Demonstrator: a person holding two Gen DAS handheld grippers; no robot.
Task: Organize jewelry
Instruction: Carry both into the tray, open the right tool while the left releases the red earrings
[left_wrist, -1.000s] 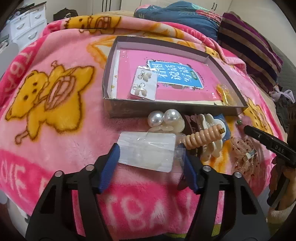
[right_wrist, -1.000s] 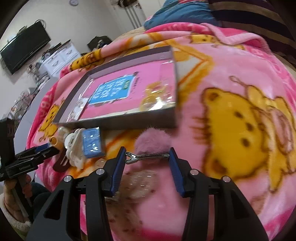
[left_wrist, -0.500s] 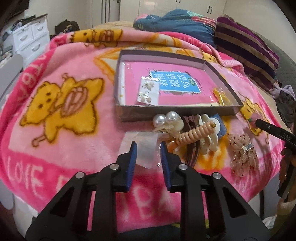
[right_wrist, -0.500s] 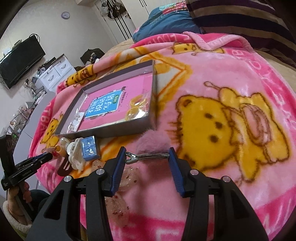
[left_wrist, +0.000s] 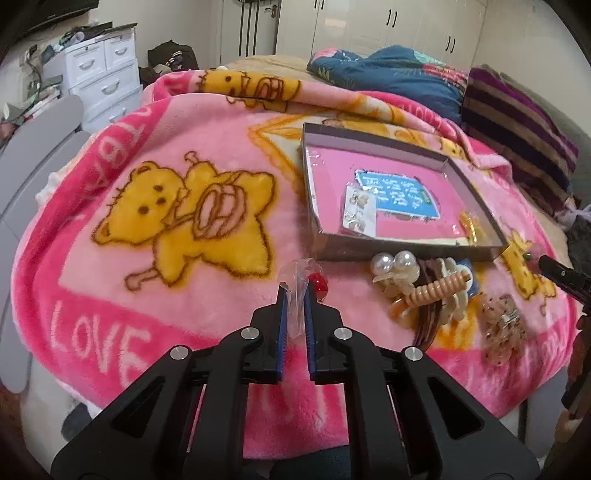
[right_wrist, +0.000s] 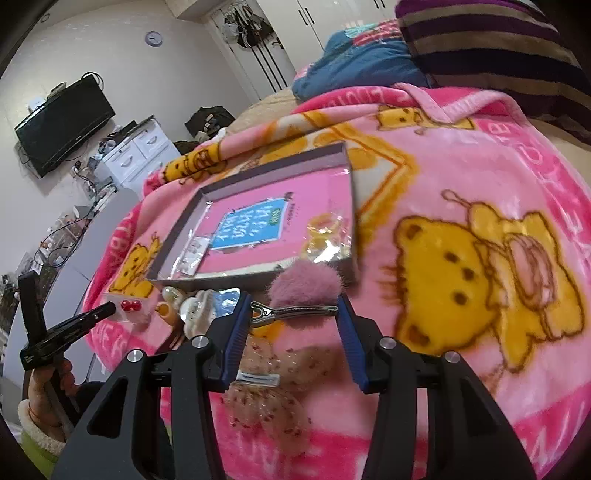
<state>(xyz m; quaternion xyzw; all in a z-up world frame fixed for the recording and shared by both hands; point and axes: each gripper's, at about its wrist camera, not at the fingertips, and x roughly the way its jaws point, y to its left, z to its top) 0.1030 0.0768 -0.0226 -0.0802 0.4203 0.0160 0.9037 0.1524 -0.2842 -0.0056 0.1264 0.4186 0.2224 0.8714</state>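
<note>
My left gripper (left_wrist: 295, 295) is shut on a clear plastic packet with red earrings (left_wrist: 301, 282) and holds it above the pink blanket; it also shows in the right wrist view (right_wrist: 129, 306). My right gripper (right_wrist: 293, 314) is shut on the metal clip of a pink fluffy hair clip (right_wrist: 304, 286), held lengthwise between the blue pads. The grey shallow box (left_wrist: 369, 133) lies ahead with an earring card (left_wrist: 358, 212) and a gold item in a bag (left_wrist: 474, 229) inside. The box also shows in the right wrist view (right_wrist: 258, 173).
Beside the box's near wall lie a pearl hair clip (left_wrist: 393, 264), a coiled peach hair tie (left_wrist: 437, 290), white claw clips and a speckled bow clip (left_wrist: 502, 328). A bow clip (right_wrist: 266, 398) lies under my right gripper. Striped pillow and blue bedding lie behind.
My left gripper closed on the clear packet and lifted it off the blanket, pulling back. My right gripper rose with the pink fluffy clip still held.
</note>
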